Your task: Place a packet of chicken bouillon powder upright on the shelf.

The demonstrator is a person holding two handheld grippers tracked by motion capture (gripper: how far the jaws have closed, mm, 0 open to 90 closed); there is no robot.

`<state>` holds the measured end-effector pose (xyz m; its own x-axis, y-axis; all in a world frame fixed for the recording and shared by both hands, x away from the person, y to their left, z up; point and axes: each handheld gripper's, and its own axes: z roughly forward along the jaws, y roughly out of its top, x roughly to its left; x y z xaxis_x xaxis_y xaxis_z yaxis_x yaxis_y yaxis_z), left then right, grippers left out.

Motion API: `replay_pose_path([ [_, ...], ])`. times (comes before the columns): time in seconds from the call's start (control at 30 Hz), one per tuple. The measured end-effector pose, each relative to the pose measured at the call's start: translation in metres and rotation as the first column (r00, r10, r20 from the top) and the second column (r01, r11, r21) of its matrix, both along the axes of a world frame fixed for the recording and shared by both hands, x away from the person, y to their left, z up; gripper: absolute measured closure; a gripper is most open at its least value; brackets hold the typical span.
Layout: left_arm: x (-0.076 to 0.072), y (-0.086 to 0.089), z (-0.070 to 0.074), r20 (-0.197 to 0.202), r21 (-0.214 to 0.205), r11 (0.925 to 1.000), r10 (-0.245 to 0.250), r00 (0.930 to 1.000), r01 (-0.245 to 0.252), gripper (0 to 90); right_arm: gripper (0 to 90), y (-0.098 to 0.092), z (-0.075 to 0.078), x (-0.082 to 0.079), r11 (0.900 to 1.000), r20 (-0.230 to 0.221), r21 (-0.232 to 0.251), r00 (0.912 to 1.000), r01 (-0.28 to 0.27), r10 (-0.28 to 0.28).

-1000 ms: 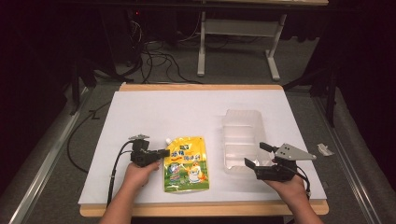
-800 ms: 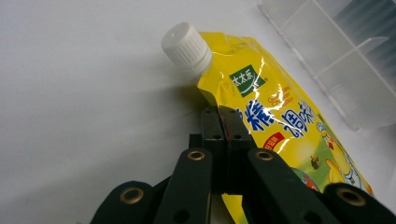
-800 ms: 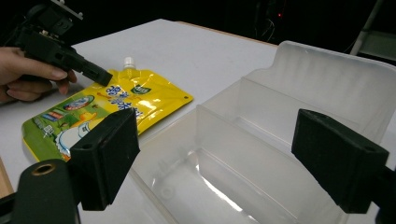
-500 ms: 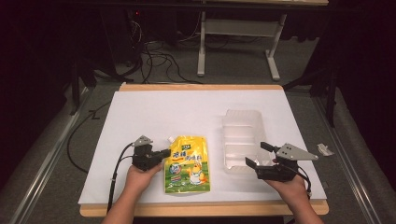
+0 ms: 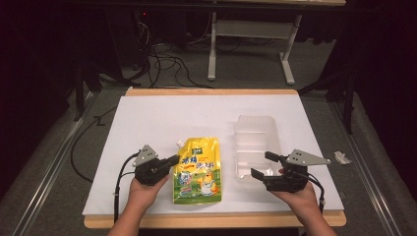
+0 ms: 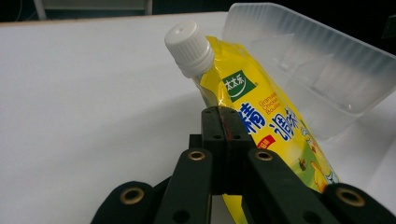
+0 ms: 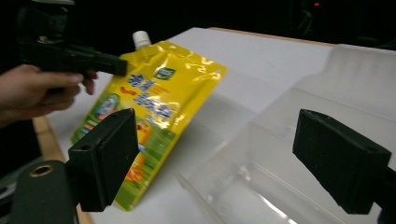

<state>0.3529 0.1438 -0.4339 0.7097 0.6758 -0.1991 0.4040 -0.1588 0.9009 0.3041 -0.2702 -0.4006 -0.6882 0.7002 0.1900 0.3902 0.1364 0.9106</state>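
The left gripper pinches the yellow pouch's left edge in its jaws, while the right gripper gapes wide beside the clear tray.

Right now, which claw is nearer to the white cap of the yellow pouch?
The left. The left claw is shut on the left edge of the yellow pouch, just below the white cap. The right claw is open over the clear tray, across the pouch.
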Motion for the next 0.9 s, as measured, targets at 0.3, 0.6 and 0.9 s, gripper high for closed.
replay_pose_path([
  [0.3, -0.011, -0.002, 0.010, 0.085, 0.021, 0.9992, -0.035, 0.9957, 0.033, 90.0, 15.2, 0.047, 0.021, 0.029, 0.9946, -0.085, 0.001, 0.9910, -0.104, 0.103],
  [0.6, -0.020, -0.003, 0.016, 0.144, 0.035, 0.9979, -0.059, 0.9878, 0.055, 90.0, 15.9, 0.091, 0.025, 0.068, 0.9923, -0.164, -0.032, 0.9800, -0.119, 0.113],
  [0.9, -0.025, -0.001, 0.018, 0.171, 0.038, 0.9967, -0.077, 0.9823, 0.071, 90.0, 15.8, 0.102, 0.014, 0.088, 0.9929, -0.232, -0.058, 0.9688, -0.104, 0.088],
])
